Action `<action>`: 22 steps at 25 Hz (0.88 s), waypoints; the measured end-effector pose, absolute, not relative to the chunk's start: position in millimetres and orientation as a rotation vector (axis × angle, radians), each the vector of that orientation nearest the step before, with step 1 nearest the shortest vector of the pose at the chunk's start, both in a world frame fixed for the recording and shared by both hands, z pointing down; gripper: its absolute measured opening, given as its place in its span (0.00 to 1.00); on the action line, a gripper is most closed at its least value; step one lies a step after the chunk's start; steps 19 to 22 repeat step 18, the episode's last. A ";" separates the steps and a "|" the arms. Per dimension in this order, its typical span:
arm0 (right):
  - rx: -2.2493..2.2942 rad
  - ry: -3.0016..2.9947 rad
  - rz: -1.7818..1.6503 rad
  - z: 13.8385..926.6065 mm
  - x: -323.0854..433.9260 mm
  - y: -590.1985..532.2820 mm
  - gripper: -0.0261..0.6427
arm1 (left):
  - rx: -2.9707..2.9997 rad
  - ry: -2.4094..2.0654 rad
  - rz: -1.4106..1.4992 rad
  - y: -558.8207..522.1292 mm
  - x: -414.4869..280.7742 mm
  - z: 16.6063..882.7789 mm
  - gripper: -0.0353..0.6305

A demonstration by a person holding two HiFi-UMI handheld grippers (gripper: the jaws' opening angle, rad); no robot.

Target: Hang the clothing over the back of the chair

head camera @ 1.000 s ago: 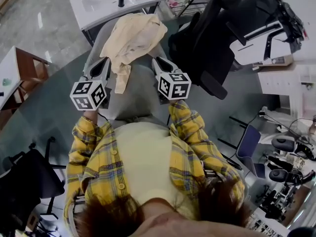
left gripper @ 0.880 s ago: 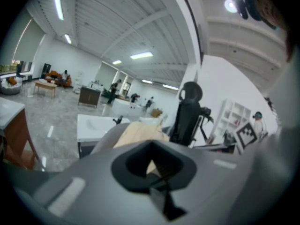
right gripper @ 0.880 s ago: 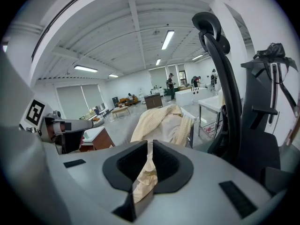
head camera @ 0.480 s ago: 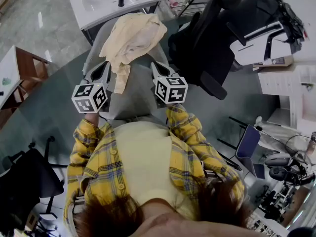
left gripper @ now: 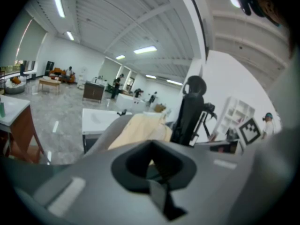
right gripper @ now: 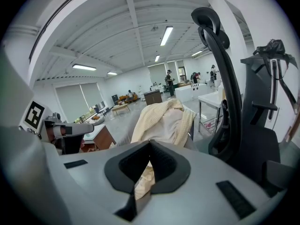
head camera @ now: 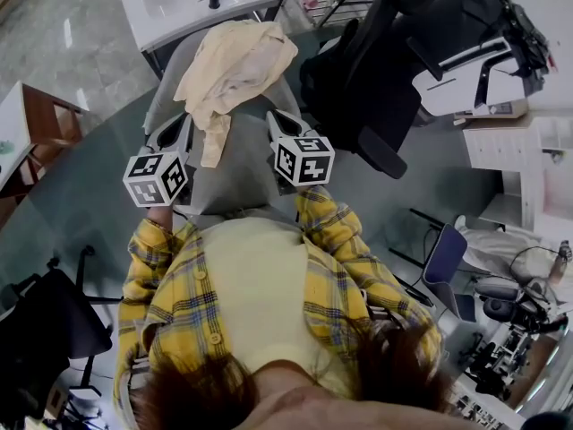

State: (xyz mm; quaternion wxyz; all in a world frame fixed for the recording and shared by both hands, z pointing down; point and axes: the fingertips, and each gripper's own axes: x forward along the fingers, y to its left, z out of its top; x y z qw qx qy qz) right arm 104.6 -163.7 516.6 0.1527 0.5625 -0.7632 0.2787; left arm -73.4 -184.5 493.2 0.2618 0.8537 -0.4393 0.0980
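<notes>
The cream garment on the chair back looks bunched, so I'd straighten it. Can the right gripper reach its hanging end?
Probably yes: the garment hangs ahead of the right gripper, nothing between them; its shut jaws must open first.

Yellow plaid shirt (head camera: 170, 303) over pale yellow tee (head camera: 260, 285)

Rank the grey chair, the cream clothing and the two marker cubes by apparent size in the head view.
1. Grey chair
2. Cream clothing
3. Left cube and right cube: alike, smallest, though nearest the camera.
</notes>
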 end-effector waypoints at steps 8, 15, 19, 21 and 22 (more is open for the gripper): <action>1.624 -2.184 0.795 516.6 109.0 -168.4 0.06 | 2.299 -1.174 0.284 -183.9 -73.1 495.6 0.06; 1.621 -2.188 0.788 514.1 109.0 -172.3 0.06 | 2.289 -1.141 0.292 -183.6 -69.3 496.5 0.06; 1.614 -2.188 0.786 515.7 108.3 -173.8 0.06 | 2.278 -1.111 0.280 -183.9 -66.9 497.9 0.06; 1.614 -2.188 0.786 515.7 108.3 -173.8 0.06 | 2.278 -1.111 0.280 -183.9 -66.9 497.9 0.06; 1.614 -2.188 0.786 515.7 108.3 -173.8 0.06 | 2.278 -1.111 0.280 -183.9 -66.9 497.9 0.06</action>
